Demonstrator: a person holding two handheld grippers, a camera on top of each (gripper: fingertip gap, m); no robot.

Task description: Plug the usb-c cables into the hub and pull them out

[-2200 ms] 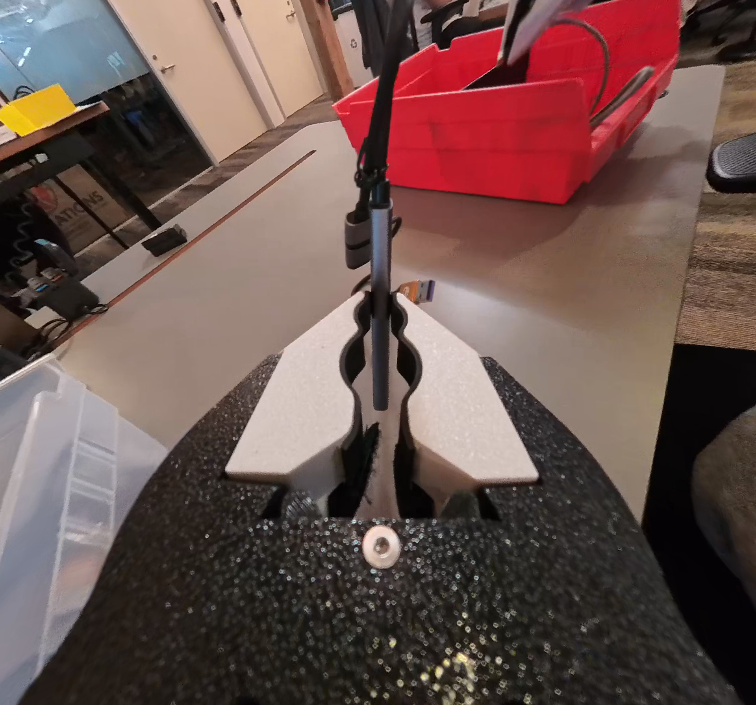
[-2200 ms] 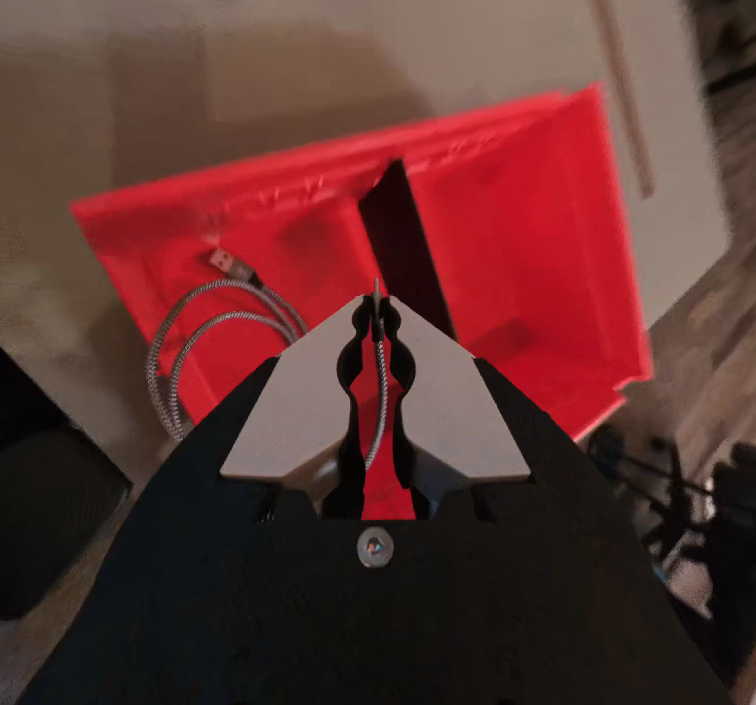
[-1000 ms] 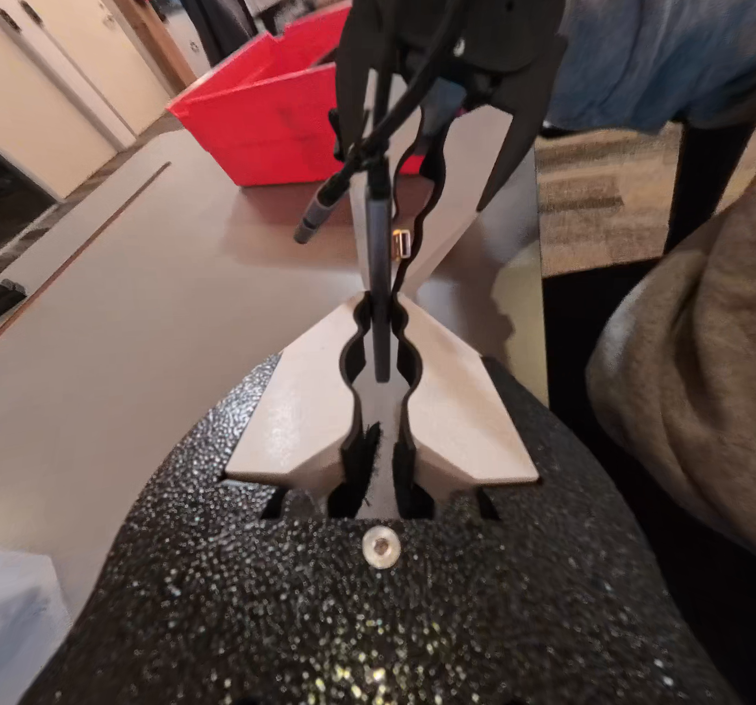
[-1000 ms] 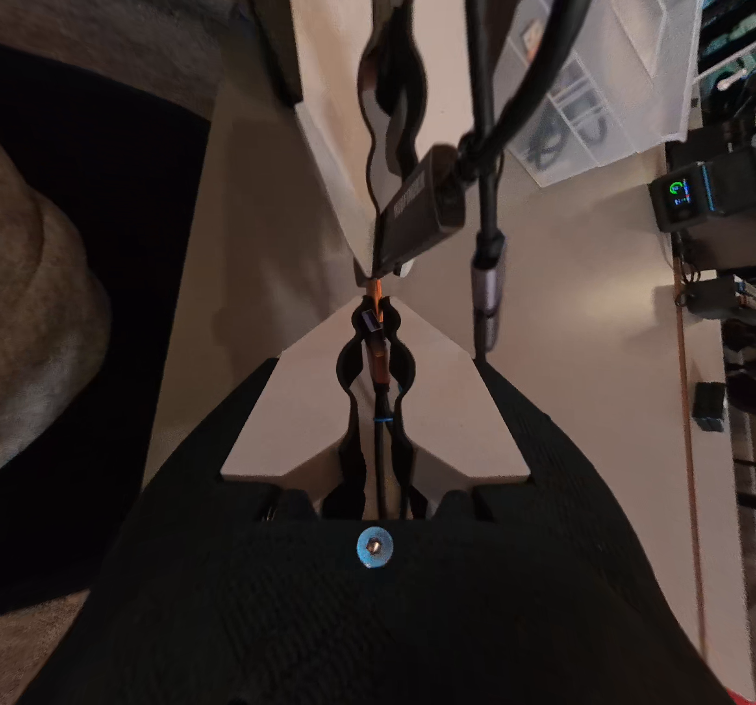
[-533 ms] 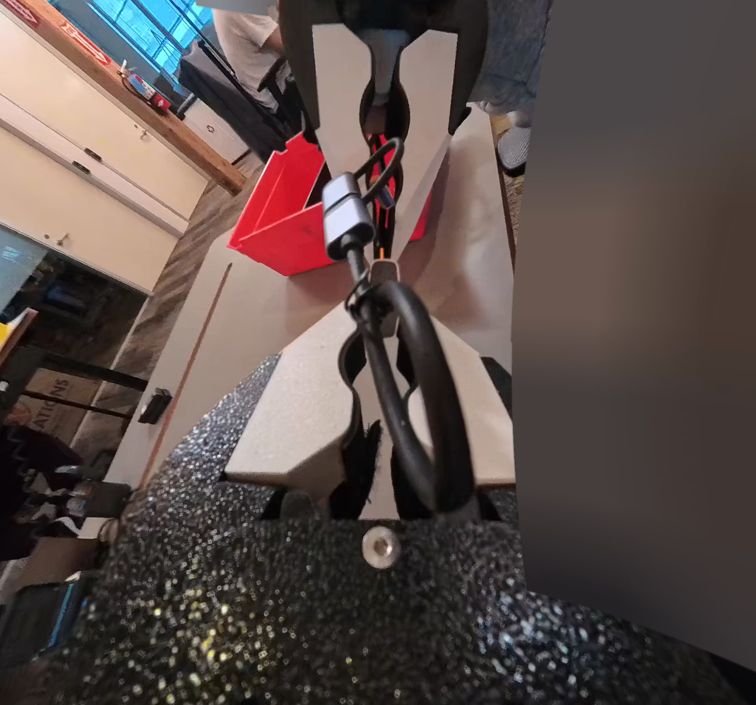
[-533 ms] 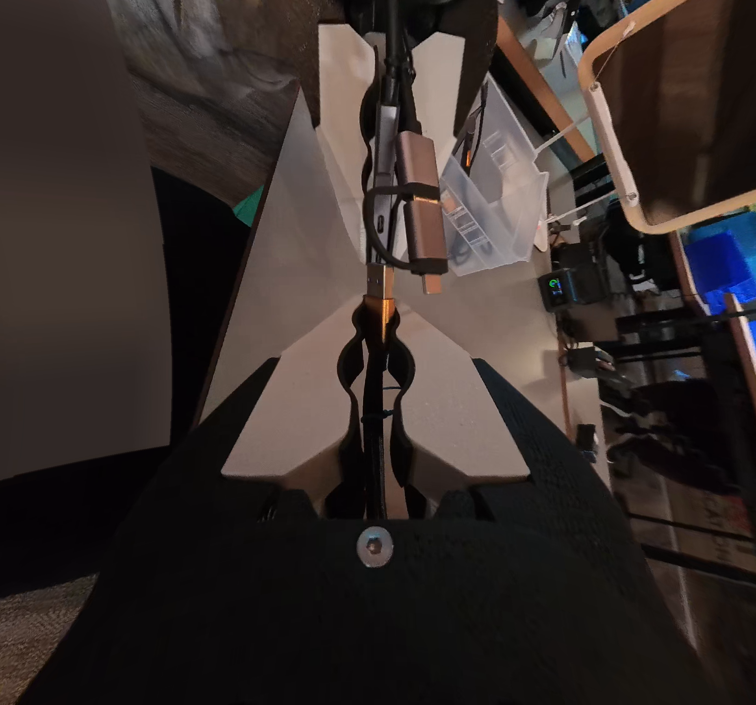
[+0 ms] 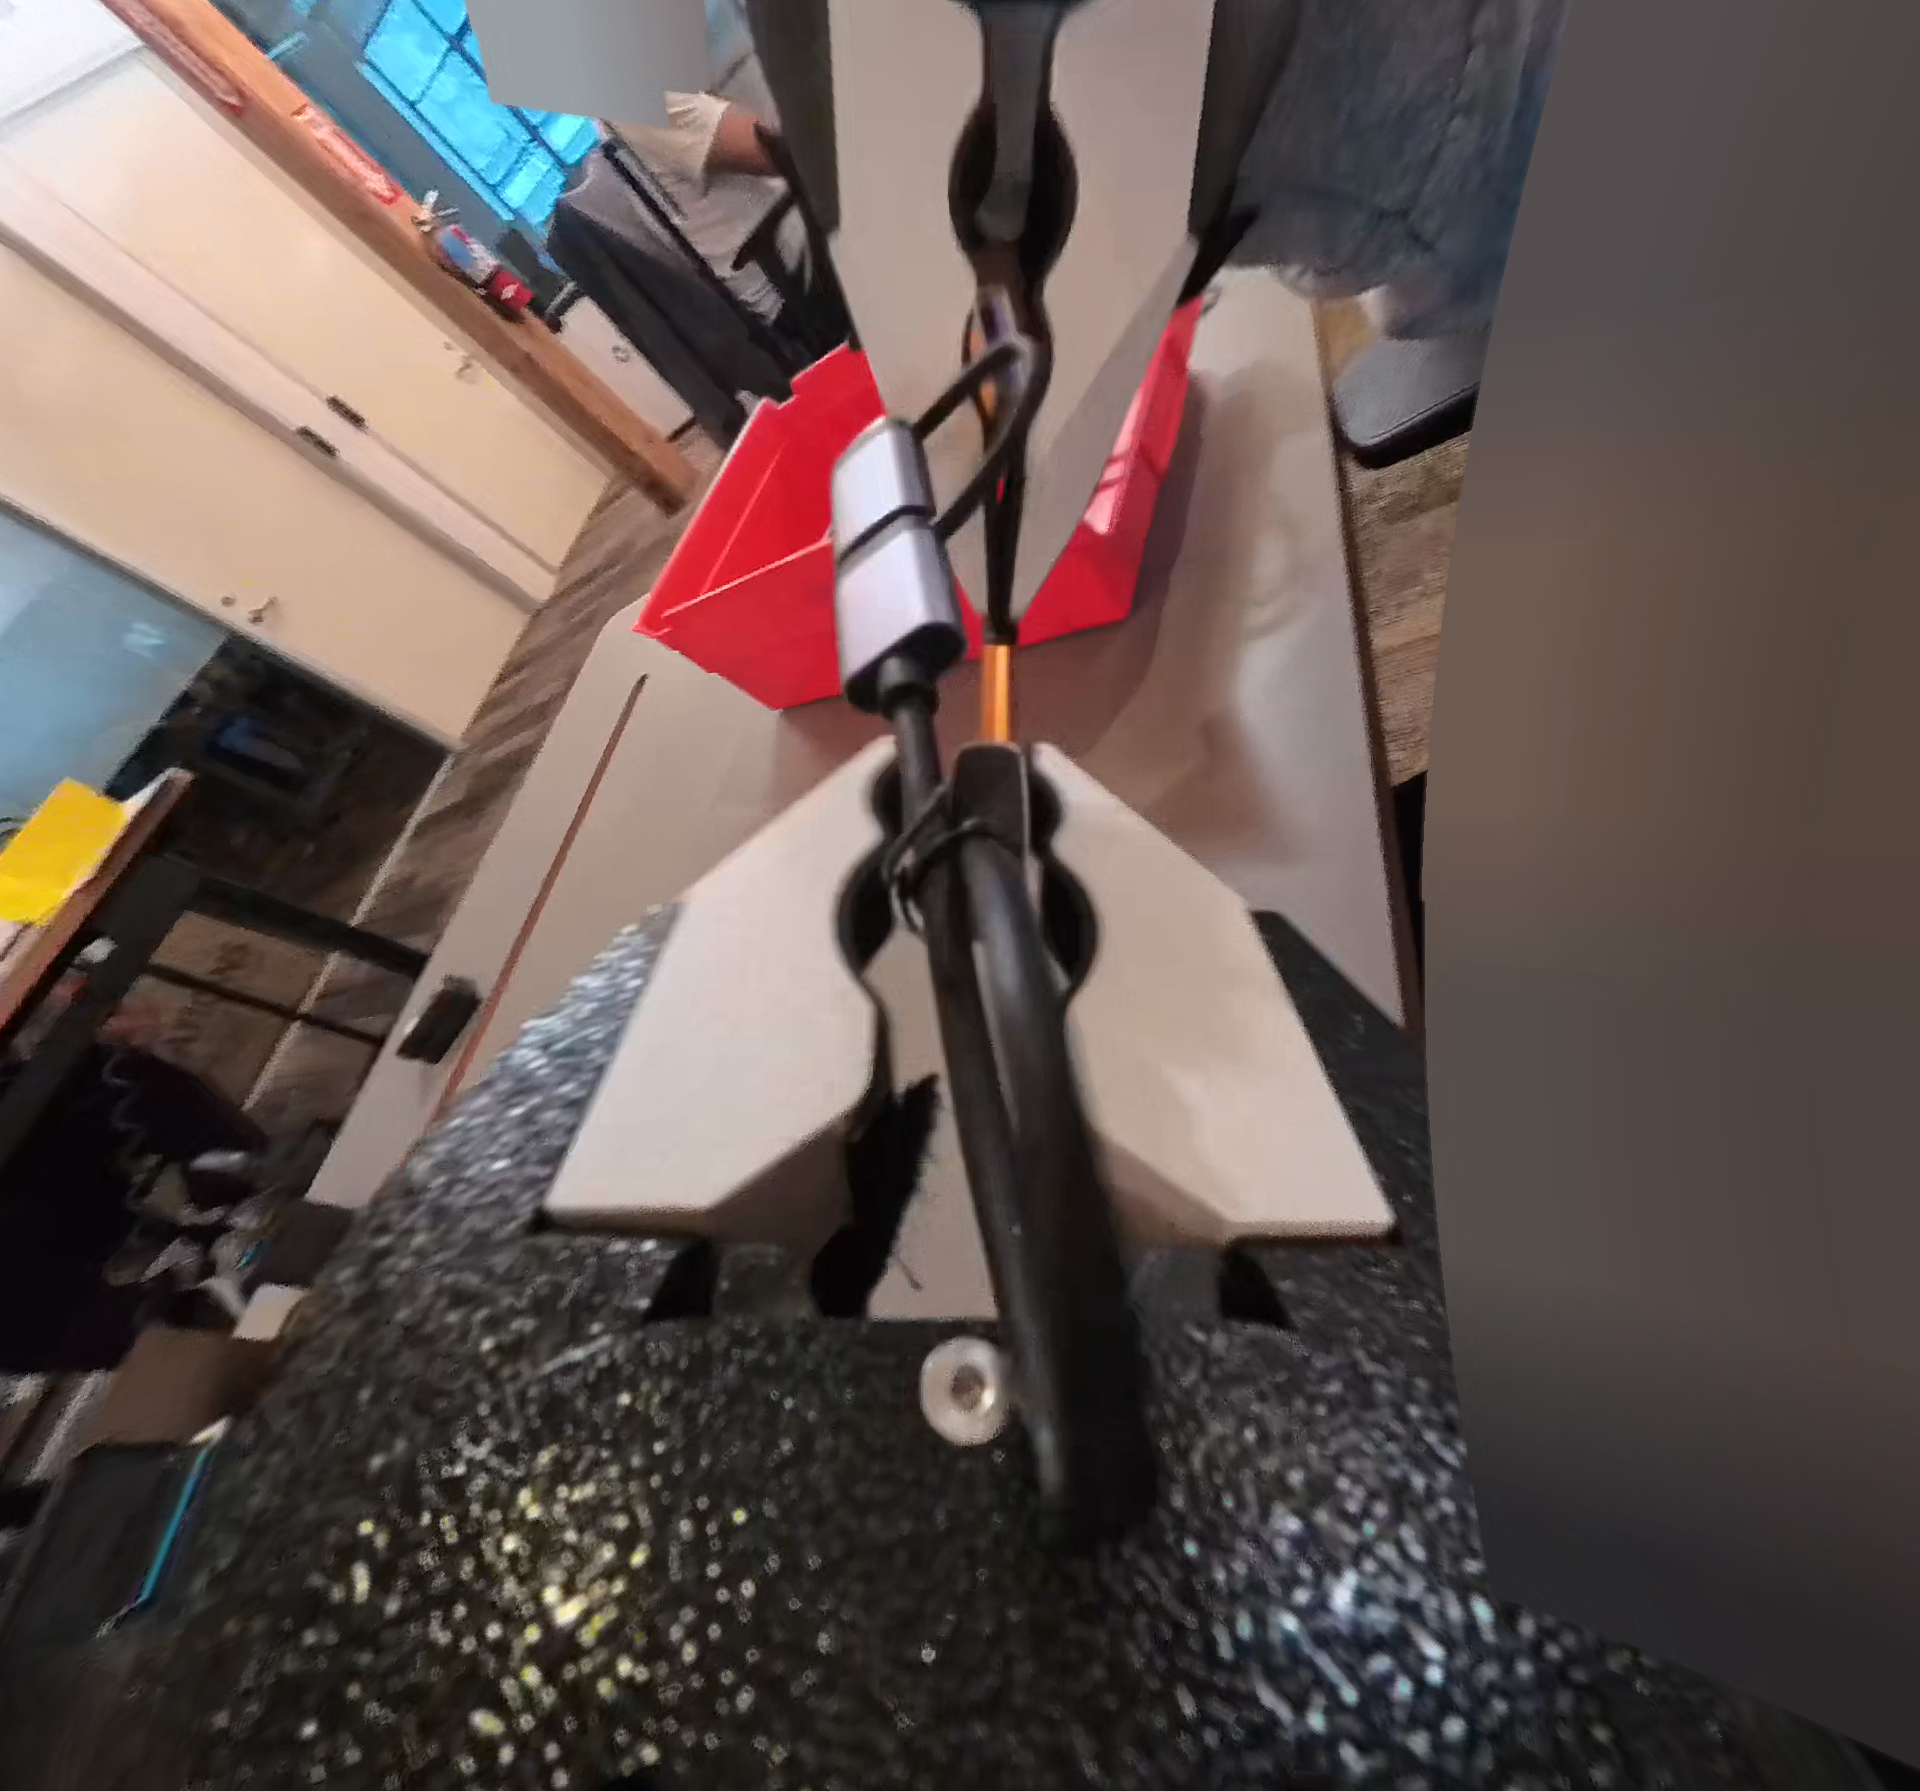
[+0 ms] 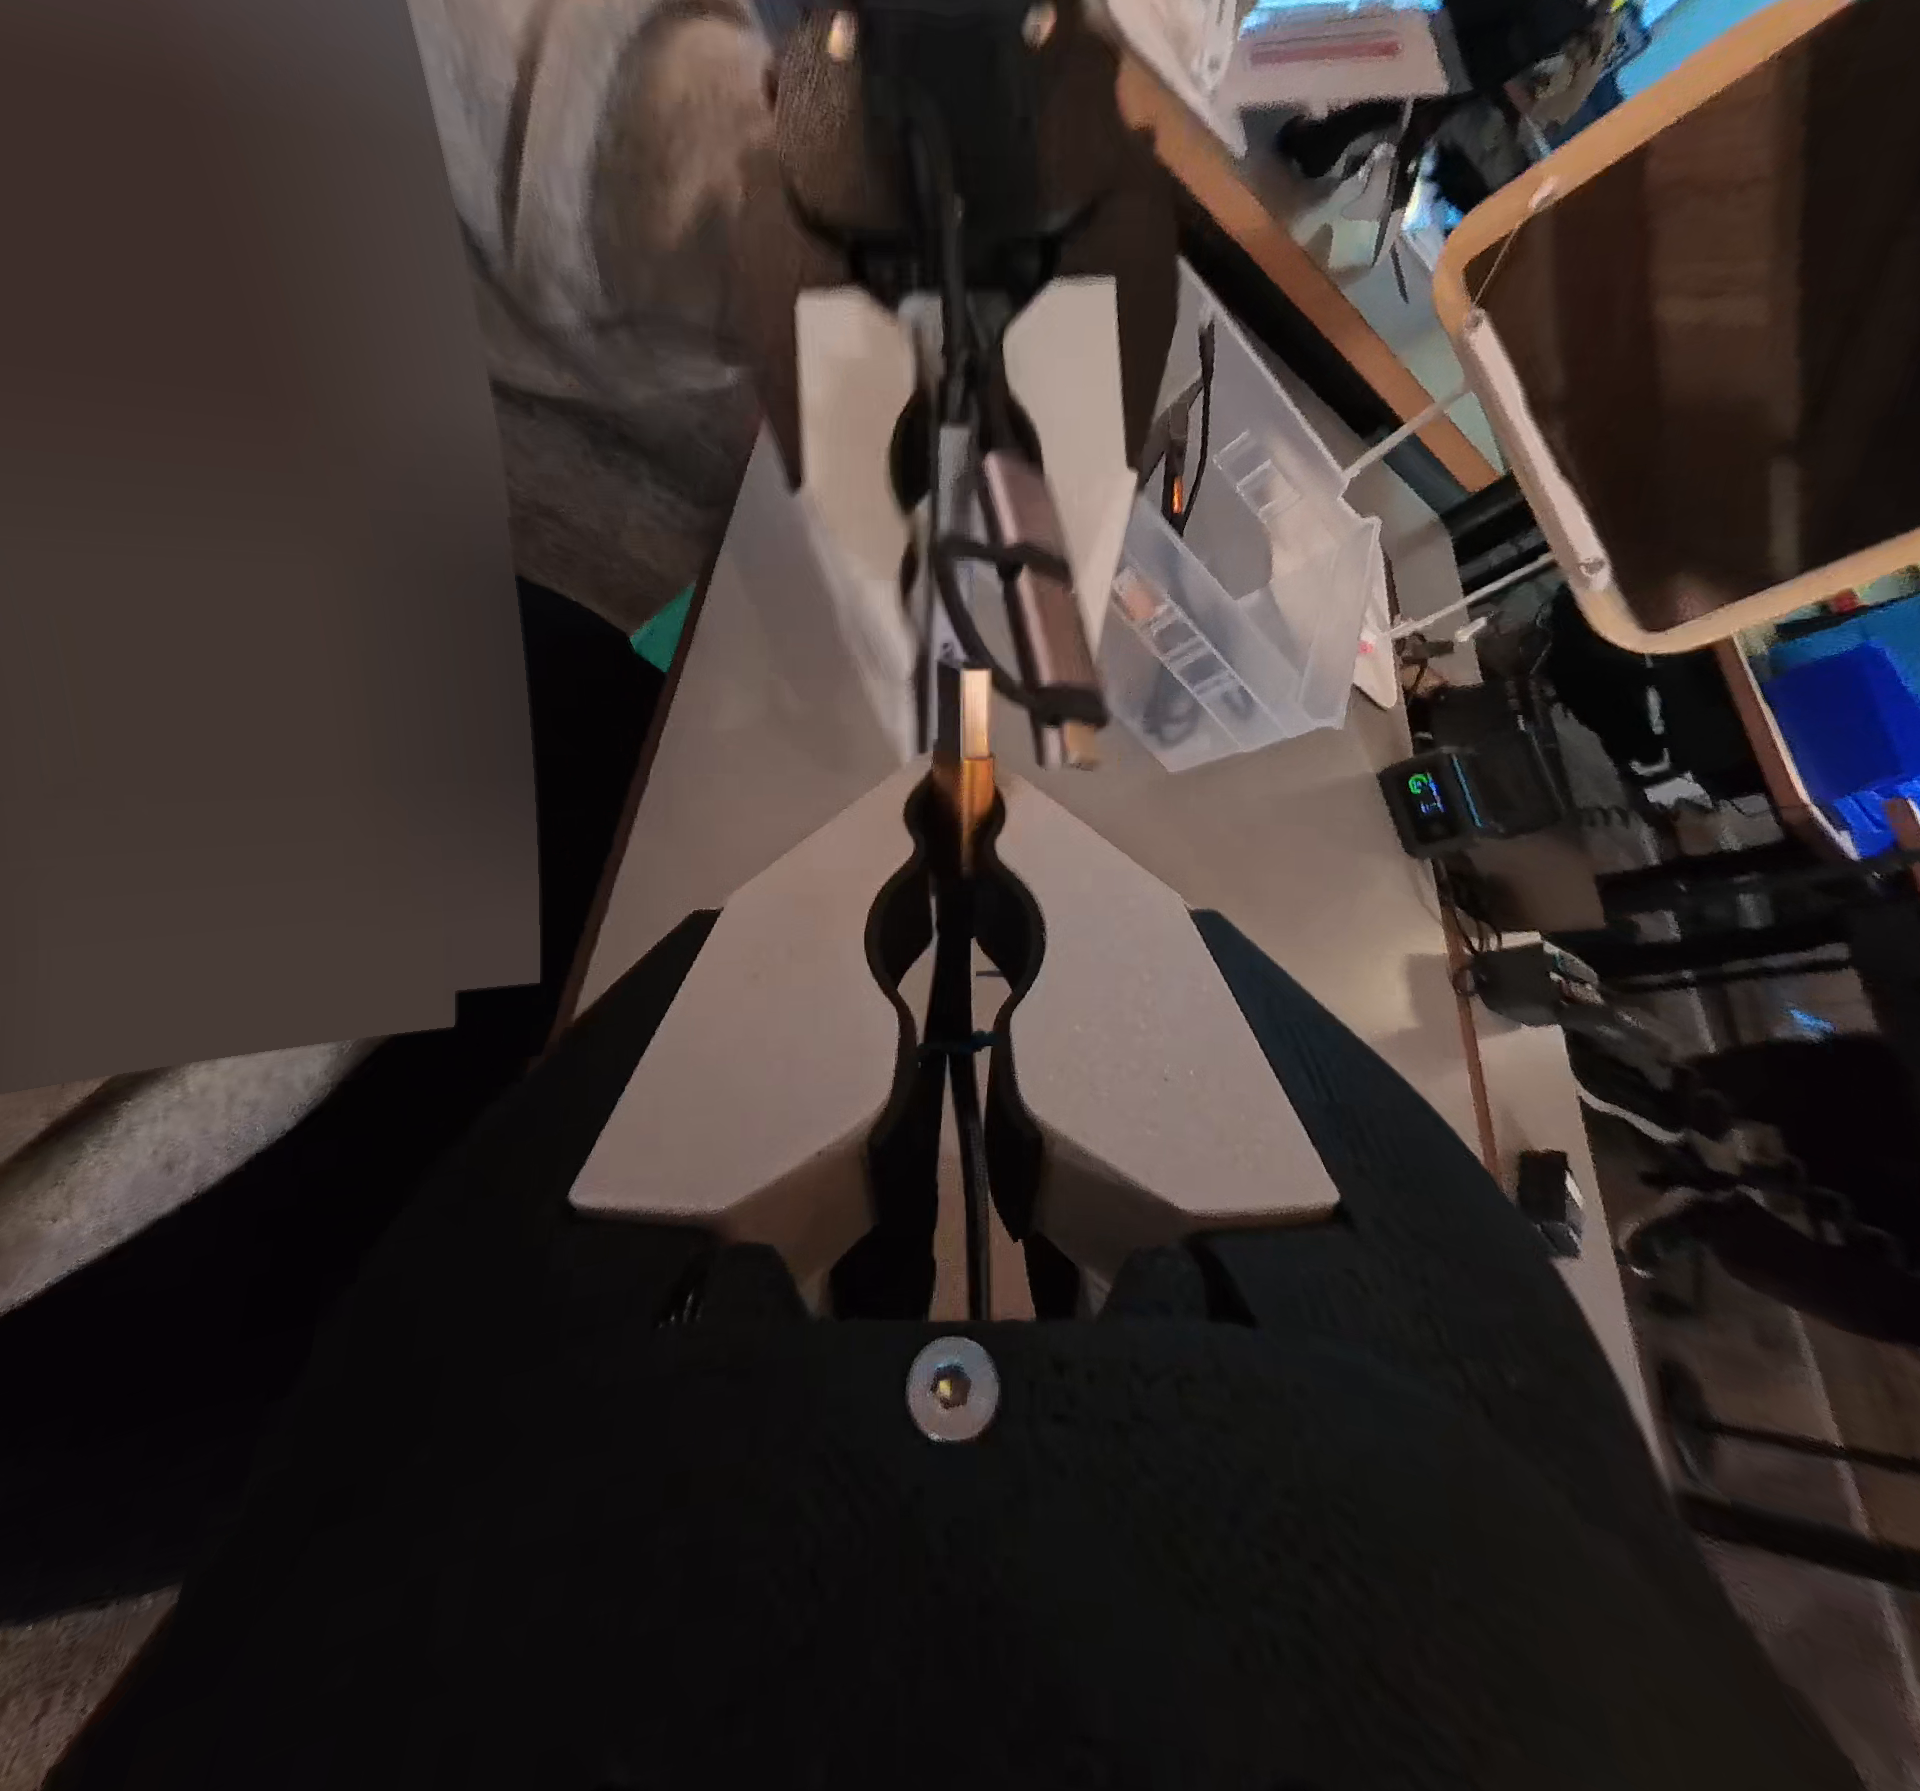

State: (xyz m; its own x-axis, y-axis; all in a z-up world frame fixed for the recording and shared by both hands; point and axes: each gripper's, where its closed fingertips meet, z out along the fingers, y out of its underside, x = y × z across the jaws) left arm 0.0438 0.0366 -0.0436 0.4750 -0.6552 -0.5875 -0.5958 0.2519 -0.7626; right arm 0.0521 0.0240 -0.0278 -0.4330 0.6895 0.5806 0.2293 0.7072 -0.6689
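- The left gripper (image 7: 961, 767) is pressed together on the thin hub (image 7: 994, 791), gripping it edge-on so that its port end pokes just past the fingertips. This grip appears chosen to brace the hub against a push.
- The hub's own black cable (image 7: 997, 1066) loops back over this gripper, and its grey connector (image 7: 894, 567) hangs just left of the fingertips, clear of the port end.
- The right gripper (image 8: 961, 785) pinches an orange-bodied plug (image 8: 974, 744) by its collar. The silver tip sticks out forward, and the lead runs back between the fingers.
- Straight ahead of each gripper is the other one. They are nose to nose above the table (image 7: 1247, 702), so plug and hub lie on one line.
- From the left wrist view the orange body meets the hub's end. The right wrist view shows bare silver tip, so the plug is probably at the port mouth and not fully seated. Blur prevents certainty.
- Far beyond the left gripper a red bin (image 7: 758, 578) sits on the table.
- Beyond the right gripper and to its right stands a clear plastic organiser (image 8: 1236, 619).
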